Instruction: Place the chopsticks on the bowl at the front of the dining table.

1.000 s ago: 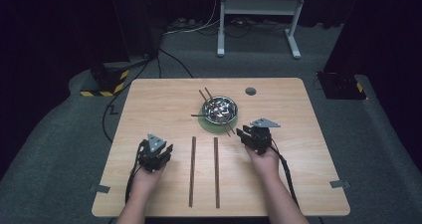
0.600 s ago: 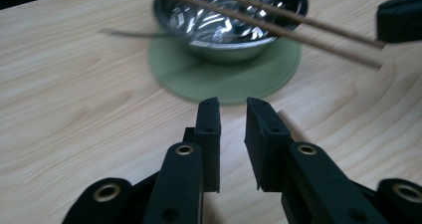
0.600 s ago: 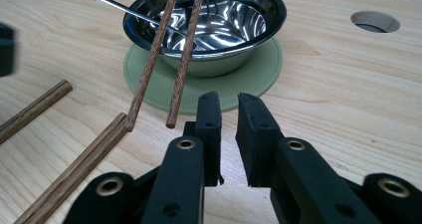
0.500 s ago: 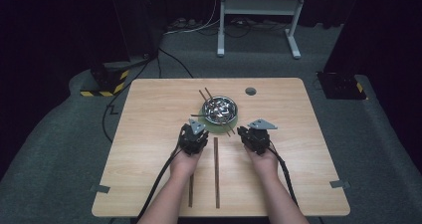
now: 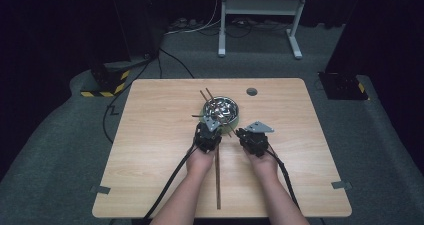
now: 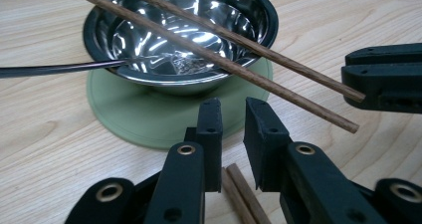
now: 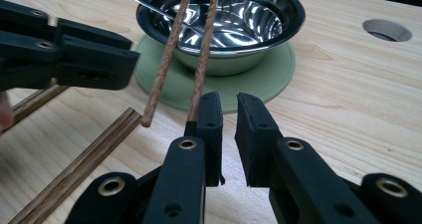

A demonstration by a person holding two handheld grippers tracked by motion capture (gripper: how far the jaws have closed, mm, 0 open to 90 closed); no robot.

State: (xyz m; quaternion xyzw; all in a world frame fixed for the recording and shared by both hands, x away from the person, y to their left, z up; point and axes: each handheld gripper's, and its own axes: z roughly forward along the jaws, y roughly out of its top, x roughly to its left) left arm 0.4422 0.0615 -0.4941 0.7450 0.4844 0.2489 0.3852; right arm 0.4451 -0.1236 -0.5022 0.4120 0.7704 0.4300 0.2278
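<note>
- Left gripper (image 6: 231, 134) first: its two black jaws stand parted with a narrow gap, gripping nothing, and they hang just over the near ends of a pair of dark wooden chopsticks (image 6: 241, 194) lying side by side on the table. In the high view that same left gripper (image 5: 207, 135) sits just short of the bowl, over the pair's far end (image 5: 218, 180).
- Right gripper (image 7: 224, 134) is likewise parted and empty (its left jaw tip sits close by the end of one raised chopstick, but the gap itself is bare). From above, the right gripper (image 5: 252, 137) waits just beside the left one.
- Out from the jaws: a second pair of brown wooden chopsticks (image 6: 224, 50) rests slanted across the rim of the shiny round steel bowl (image 6: 174, 35), near ends poking out toward the grippers.
- A slim metal utensil handle (image 6: 59, 68) runs into the bowl from one side; what its head is, I can't tell.
- The bowl sits on a flat round green mat (image 6: 144, 114), on the pale wooden table (image 5: 150, 135).
- My read on progress: one pair already looks placed on the bowl; the pair on the table is not yet grasped, so the pick-up and the placing look to be left.
</note>
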